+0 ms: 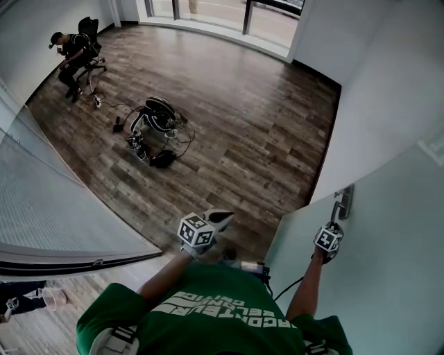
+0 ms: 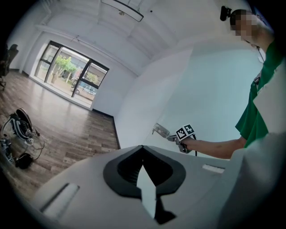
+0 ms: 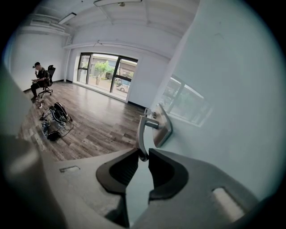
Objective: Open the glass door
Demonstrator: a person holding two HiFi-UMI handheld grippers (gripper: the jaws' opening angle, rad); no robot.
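The frosted glass door [image 1: 388,263] fills the right side, with a metal lever handle [image 1: 343,202] near its edge. My right gripper [image 1: 334,225] is at the lower end of that handle. In the right gripper view the handle [image 3: 142,134] hangs down from its plate and its tip sits pinched between my jaws [image 3: 143,154], which are shut on it. My left gripper [image 1: 225,216] hangs over the wood floor, left of the door, shut with nothing in it [image 2: 143,146]. The left gripper view also shows the right gripper [image 2: 173,138] at the handle [image 2: 160,130].
A white wall [image 1: 374,90] meets the door's far edge. A pale glass panel [image 1: 55,208] stands at the left. A backpack with cables [image 1: 156,125] lies on the wood floor. A person sits on an office chair [image 1: 75,52] at the far left. Windows [image 1: 229,14] line the back.
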